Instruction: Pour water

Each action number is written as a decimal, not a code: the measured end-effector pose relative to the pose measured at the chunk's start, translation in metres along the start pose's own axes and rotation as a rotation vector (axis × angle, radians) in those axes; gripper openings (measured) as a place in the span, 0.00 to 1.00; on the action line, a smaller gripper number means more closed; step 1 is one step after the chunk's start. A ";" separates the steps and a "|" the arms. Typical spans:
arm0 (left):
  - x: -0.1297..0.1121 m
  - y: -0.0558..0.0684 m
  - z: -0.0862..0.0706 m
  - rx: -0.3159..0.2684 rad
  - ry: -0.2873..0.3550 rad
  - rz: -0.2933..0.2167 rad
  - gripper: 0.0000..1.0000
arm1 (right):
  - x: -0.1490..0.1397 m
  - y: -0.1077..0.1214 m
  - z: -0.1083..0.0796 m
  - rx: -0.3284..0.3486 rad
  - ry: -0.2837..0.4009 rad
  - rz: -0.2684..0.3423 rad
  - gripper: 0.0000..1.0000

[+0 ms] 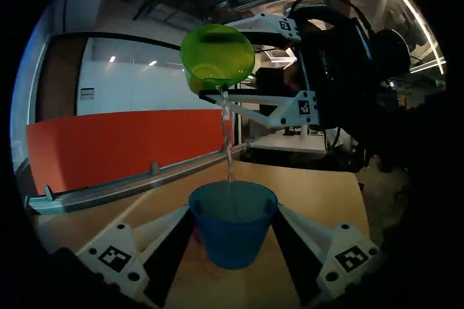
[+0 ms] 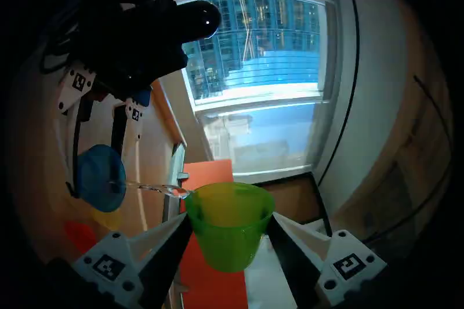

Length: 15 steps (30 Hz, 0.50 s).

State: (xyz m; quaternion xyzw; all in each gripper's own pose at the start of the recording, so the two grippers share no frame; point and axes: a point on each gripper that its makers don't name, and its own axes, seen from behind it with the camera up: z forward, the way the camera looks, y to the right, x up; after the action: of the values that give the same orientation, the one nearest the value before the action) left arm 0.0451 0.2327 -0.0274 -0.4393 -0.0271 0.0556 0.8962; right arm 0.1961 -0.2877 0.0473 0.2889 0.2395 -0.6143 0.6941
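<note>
The left gripper (image 1: 233,215) is clamped on a blue cup (image 1: 233,236). In the left gripper view its two white fingers come in from 8 and 4 o'clock and press the cup's sides just under the rim. The cup is upright at 6 o'clock, low over a pale wooden table (image 1: 316,187). I cannot tell whether its base touches the wood.

The right gripper (image 2: 229,219) is clamped on a green cup (image 2: 229,236), with its fingers closing in from 7 and 5 o'clock in the right gripper view. In the left gripper view this green cup hangs at 12 o'clock, directly above the blue one and well apart from it. It is tipped so that its open mouth faces the camera and its lower lip points down.

A thin stream of water (image 1: 227,135) falls from that lip straight down into the blue cup. In the right gripper view the same stream leaves the green cup's rim on its 10 o'clock side. It runs across to the blue cup at 9 o'clock, whose open mouth is turned toward the camera.

Farther out in the left gripper view, an orange panel (image 1: 127,141) stands at 9 o'clock behind the table's far edge. A grey metal rail (image 1: 133,180) runs along the foot of the panel. In the right gripper view a large window (image 2: 261,77) sits at 12 o'clock, with tall buildings outside it.
</note>
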 end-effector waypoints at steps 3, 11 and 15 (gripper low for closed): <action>0.000 -0.001 0.000 0.002 -0.001 0.001 0.86 | 0.003 0.000 0.002 0.000 0.003 -0.012 0.88; -0.001 -0.004 0.001 0.004 0.001 -0.004 0.86 | 0.009 0.004 0.004 -0.005 0.011 -0.038 0.88; -0.002 -0.005 0.001 0.005 0.001 -0.006 0.86 | 0.010 0.005 0.004 -0.007 0.013 -0.066 0.88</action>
State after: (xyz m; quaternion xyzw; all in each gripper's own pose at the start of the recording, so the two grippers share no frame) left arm 0.0434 0.2303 -0.0230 -0.4371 -0.0277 0.0528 0.8974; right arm 0.2021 -0.2976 0.0439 0.2822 0.2554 -0.6340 0.6732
